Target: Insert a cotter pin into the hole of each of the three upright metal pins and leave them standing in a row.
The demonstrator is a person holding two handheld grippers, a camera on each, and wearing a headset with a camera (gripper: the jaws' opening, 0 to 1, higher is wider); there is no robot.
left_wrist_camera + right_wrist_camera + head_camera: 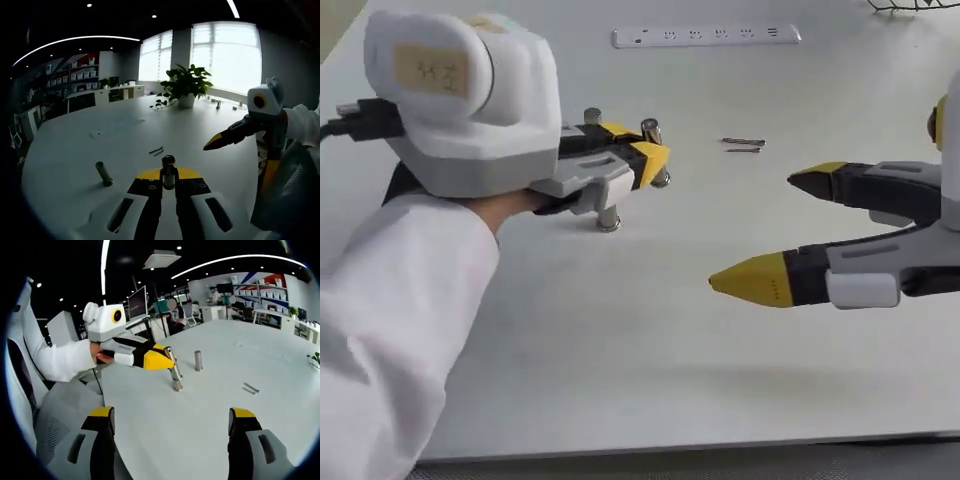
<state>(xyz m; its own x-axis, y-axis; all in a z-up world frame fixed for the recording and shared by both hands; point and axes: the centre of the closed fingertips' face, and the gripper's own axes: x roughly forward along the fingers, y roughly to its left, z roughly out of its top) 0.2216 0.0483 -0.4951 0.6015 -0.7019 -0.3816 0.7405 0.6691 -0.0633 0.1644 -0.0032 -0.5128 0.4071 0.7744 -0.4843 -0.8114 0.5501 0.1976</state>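
Lower left of the head view, a white sleeve (390, 300) sits behind the left gripper (645, 150), which reaches over the white table (620, 350). Its yellow-tipped jaws are pinched together on a metal pin (653, 130), gripped around the middle, with the head poking out above and the foot showing below the jaws. Whether that foot touches the surface, I cannot tell. At the right edge, the right gripper (752, 232) hangs above the table with its jaws spread wide and nothing between them, tips pointing left toward the pins. A second pin (609, 220) shows its lower end just below the left gripper's body. A third pin (592, 115) peeks up just behind that gripper, left of the gripped one. Further back, right of centre, two cotter pins (743, 145) lie flat side by side on the table, well apart from both grippers. At the top of the frame, a white power strip (705, 36) lies flat across the table.
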